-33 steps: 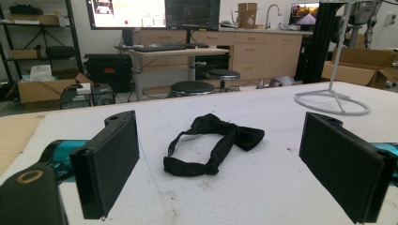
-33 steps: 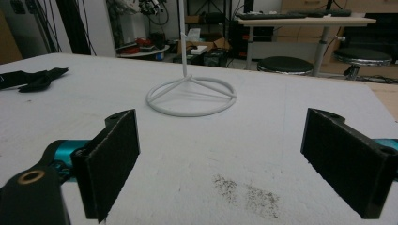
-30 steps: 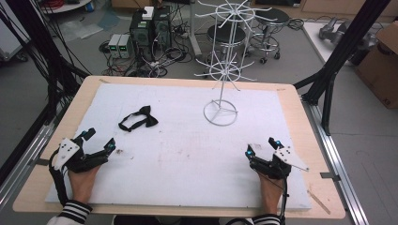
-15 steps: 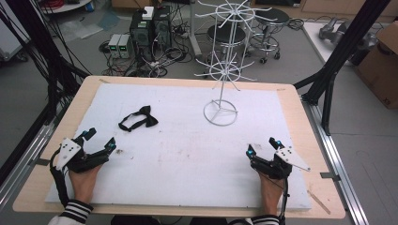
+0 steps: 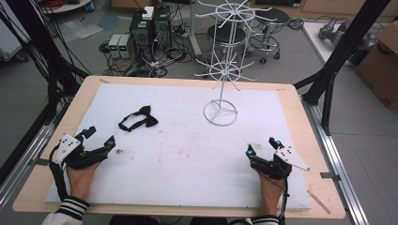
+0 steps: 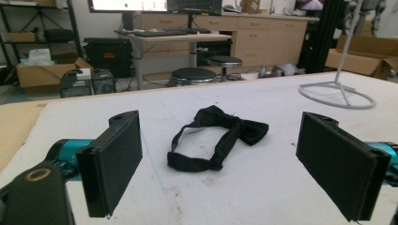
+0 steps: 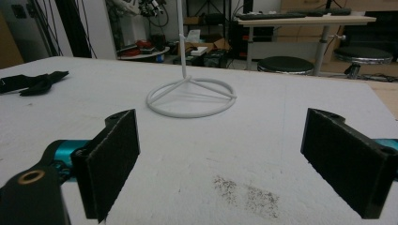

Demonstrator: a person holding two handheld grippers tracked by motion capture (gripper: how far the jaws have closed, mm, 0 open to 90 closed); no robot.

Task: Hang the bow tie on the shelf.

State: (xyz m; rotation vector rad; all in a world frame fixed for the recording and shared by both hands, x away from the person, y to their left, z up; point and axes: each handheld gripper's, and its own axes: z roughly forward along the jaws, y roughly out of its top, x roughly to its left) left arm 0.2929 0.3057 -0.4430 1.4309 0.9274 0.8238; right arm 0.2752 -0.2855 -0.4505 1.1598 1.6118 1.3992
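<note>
1. Compared with the pictures from a moment before, almost nothing has changed: both tongs rest at the same places on the near part of the surface (image 5: pixel 187 154), and the black bow tie (image 5: pixel 139 119) lies where it lay. I judge that the work has not begun yet and the reach for the bow tie is the step to come.

2. The left tongs (image 5: pixel 97 139) stand wide open and hold nothing; in the left gripper view the two black pads (image 6: pixel 115 159) are well apart with bare surface between them.

3. The right tongs (image 5: pixel 261 146) are also wide open and empty, and a dark stain (image 7: pixel 248 194) on the white surface lies just ahead of them.

4. The bow tie (image 6: pixel 217 138) lies flat directly ahead of the left tongs, near them but not touching, with its strap loop towards the tongs and the knot beyond. From the right tongs it is well apart, far to the side (image 7: pixel 33 80).

5. The white wire display stand (image 5: pixel 220 111) stands ahead of the right tongs, its ring base (image 7: pixel 190 97) on the surface, and well apart from the bow tie.

6. The left tongs are probably the ones to take the bow tie, because it lies straight between their open jaws.
</note>
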